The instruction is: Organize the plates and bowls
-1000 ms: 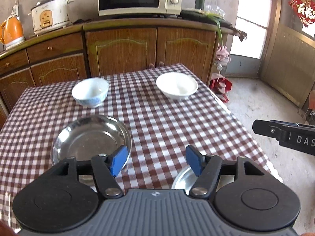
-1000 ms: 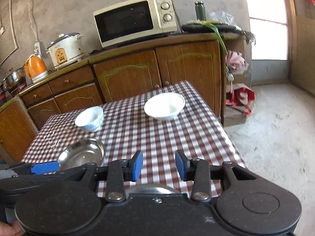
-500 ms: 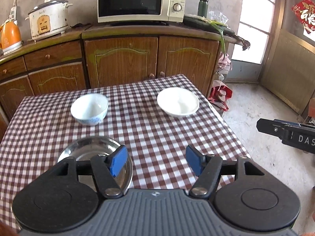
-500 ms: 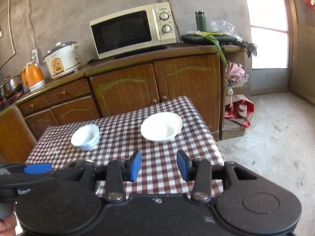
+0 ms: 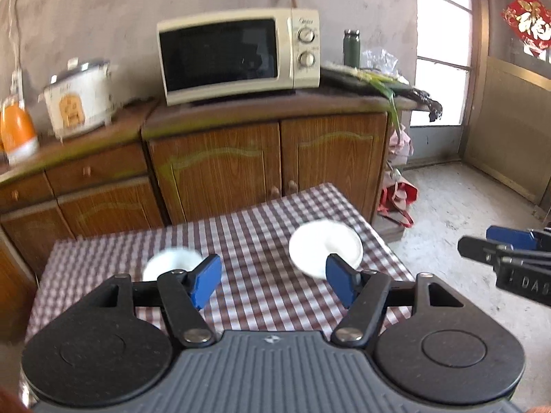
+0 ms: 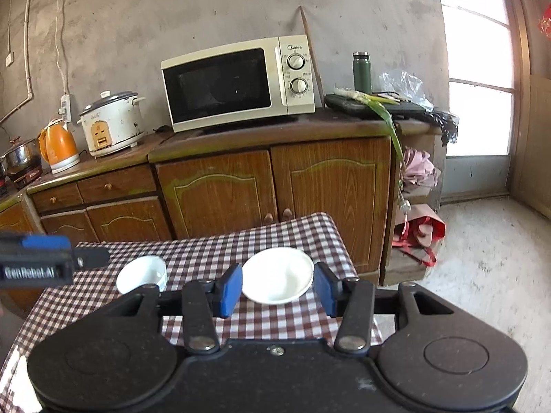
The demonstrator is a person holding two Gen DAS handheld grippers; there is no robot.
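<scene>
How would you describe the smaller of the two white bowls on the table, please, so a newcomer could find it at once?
Start at the checked tablecloth before the wooden cabinets. Two white dishes sit at its far end; the small bowl is the left one, below the rice cooker. It is deeper and narrower than the wide shallow bowl beside it.

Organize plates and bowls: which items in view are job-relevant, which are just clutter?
Job:
- wide white bowl on the checked table
- small white bowl
- left gripper and right gripper, both open, nothing between the fingers

Clutter, all on the counter:
- microwave
- rice cooker
- orange kettle
- green flask
</scene>
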